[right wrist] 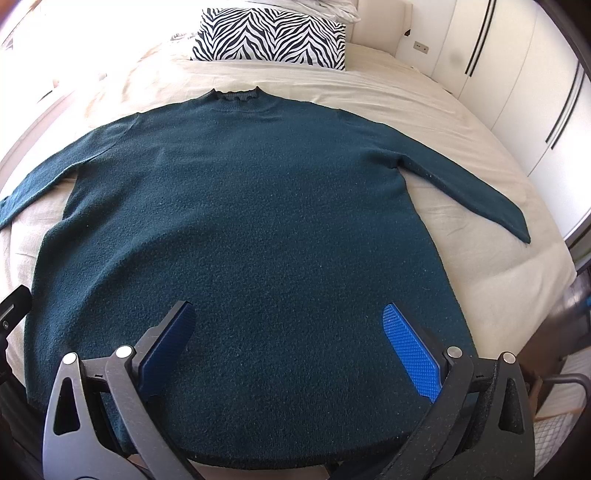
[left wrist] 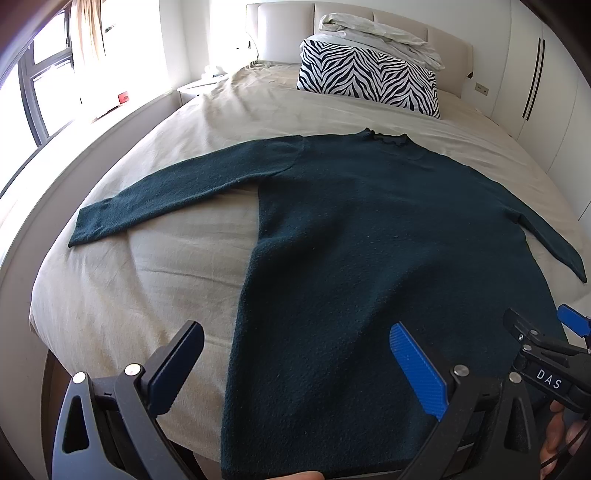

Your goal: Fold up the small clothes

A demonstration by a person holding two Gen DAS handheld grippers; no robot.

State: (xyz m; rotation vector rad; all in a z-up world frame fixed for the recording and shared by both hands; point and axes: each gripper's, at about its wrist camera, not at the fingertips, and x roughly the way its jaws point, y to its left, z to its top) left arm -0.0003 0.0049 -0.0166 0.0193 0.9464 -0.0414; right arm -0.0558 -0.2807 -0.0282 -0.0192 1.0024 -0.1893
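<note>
A dark teal sweater lies flat on the beige bed sheet, collar toward the headboard, both sleeves spread out to the sides. My left gripper hovers open over the sweater's lower left edge, one finger above the sheet, the other above the knit. My right gripper stands open above the middle of the hem, holding nothing. The right gripper also shows at the right edge of the left wrist view, and part of the left tool at the left edge of the right wrist view.
A zebra-print pillow leans at the headboard with crumpled white bedding on top. Windows line the left side, white wardrobe doors the right. A hand holds the right tool.
</note>
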